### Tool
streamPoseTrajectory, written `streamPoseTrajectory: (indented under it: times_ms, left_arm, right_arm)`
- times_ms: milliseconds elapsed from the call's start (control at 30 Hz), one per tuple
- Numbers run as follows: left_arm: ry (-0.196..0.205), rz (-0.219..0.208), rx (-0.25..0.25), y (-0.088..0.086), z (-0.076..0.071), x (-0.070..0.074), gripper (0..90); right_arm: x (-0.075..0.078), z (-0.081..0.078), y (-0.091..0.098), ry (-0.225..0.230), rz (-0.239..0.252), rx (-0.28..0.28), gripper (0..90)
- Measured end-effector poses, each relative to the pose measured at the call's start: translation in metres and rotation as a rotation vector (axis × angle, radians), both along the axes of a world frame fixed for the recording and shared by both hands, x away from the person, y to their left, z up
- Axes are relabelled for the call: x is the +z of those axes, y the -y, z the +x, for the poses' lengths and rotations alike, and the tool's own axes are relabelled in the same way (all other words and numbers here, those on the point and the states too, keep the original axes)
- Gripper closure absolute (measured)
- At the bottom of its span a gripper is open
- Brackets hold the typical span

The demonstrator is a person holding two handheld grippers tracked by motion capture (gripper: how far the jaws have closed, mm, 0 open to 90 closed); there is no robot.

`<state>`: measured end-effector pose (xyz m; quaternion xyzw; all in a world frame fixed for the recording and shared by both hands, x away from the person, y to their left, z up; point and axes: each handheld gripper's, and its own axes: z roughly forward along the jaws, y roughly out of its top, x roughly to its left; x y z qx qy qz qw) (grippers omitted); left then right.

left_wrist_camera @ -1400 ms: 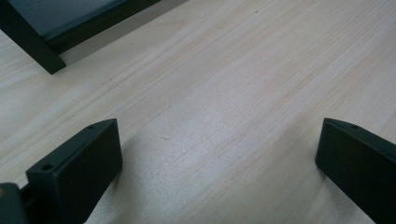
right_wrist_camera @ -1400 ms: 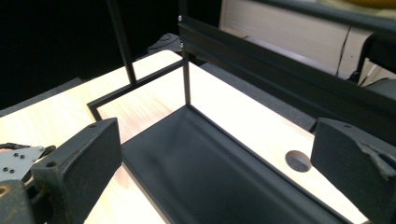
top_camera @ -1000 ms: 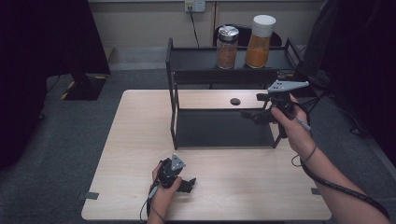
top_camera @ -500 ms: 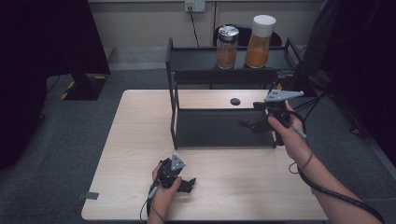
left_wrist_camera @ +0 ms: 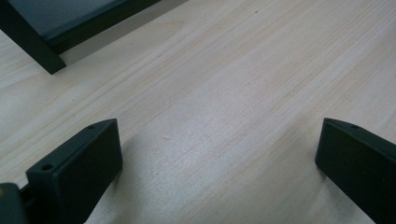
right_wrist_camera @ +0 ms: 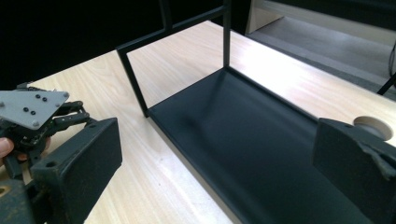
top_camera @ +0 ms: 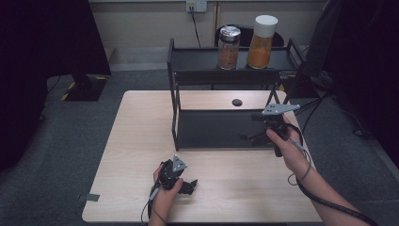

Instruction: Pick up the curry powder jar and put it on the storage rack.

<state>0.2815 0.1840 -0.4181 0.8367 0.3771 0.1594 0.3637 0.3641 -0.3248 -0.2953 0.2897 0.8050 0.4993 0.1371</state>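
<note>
A black two-tier rack [top_camera: 221, 129] stands on the wooden table [top_camera: 136, 141]. Its top shelf carries a silver-lidded jar [top_camera: 229, 47] of brown contents and a taller white-lidded jar [top_camera: 262, 42] of orange contents. My right gripper [top_camera: 249, 136] hovers at the right end of the lower shelf [right_wrist_camera: 243, 140], jaws open and pointing along it, nothing between them [right_wrist_camera: 217, 126]. My left gripper [top_camera: 188, 184] rests low over the table's front, jaws wide open over bare wood [left_wrist_camera: 215, 126]. From the right gripper view, the left gripper [right_wrist_camera: 32, 116] sits at the far left.
A round cable hole [top_camera: 237, 102] lies in the table behind the rack and shows as the cable hole [right_wrist_camera: 373, 126] beside the right jaw. A rack leg [left_wrist_camera: 32, 46] stands at the upper left of the left gripper view. Cables trail off the table's right side.
My right gripper has come down and toward the front, from beside the top shelf's right end to the lower shelf level. The left gripper has stayed put.
</note>
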Motion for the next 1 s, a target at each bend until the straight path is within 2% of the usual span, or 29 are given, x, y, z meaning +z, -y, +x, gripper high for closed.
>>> streamPoseTrajectory:
  times_ms: [200,1000]
  left_arm:
    - [0.0,0.0,0.0,0.0,0.0,0.0,0.1]
    - [0.0,0.0,0.0,0.0,0.0,0.0,0.1]
  right_arm:
    - [-0.013,-0.002,0.0,-0.015,0.013,0.005,1.1]
    - [-0.061,-0.01,0.002,-0.06,-0.012,0.036,1.0]
